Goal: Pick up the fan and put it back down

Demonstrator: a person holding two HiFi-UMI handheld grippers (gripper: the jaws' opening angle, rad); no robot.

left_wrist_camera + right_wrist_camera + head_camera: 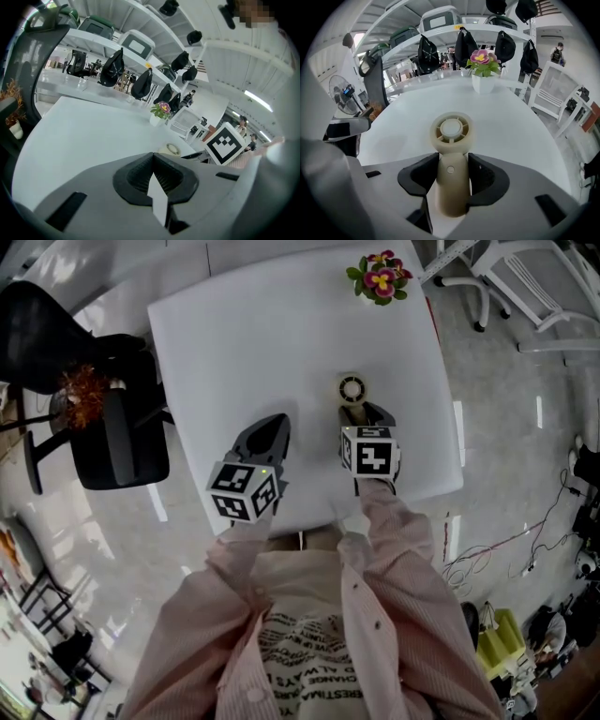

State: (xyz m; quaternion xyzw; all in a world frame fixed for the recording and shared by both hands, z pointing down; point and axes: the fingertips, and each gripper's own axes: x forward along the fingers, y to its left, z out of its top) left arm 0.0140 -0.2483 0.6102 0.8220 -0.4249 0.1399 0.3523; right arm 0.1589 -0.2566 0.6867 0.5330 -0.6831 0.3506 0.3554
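Fan [451,164], cream-coloured, lies on the white table [244,343] straight ahead of the right gripper [364,412]. Its round head points away from the gripper and its handle runs back between the jaws.

Both forearms, in pink striped sleeves [394,549], reach forward from the body over the near edge of the table. The right gripper tips steeply down toward the tabletop. The left gripper [278,420] sits just beside it on the left, angled down less sharply, with its tip low over bare tabletop. Each carries a marker cube [372,452] at its rear.

A flower pot [380,277] with pink and yellow blooms stands well beyond the fan, near the far edge of the table and slightly to the right of the right gripper's line. A black office chair [122,432] stands off the table, to the left of the left gripper.

The right gripper's jaws stand part-way apart around the fan's handle, and the black pads meet it on both sides. The left gripper's jaws are pressed together at the tips with nothing between them.
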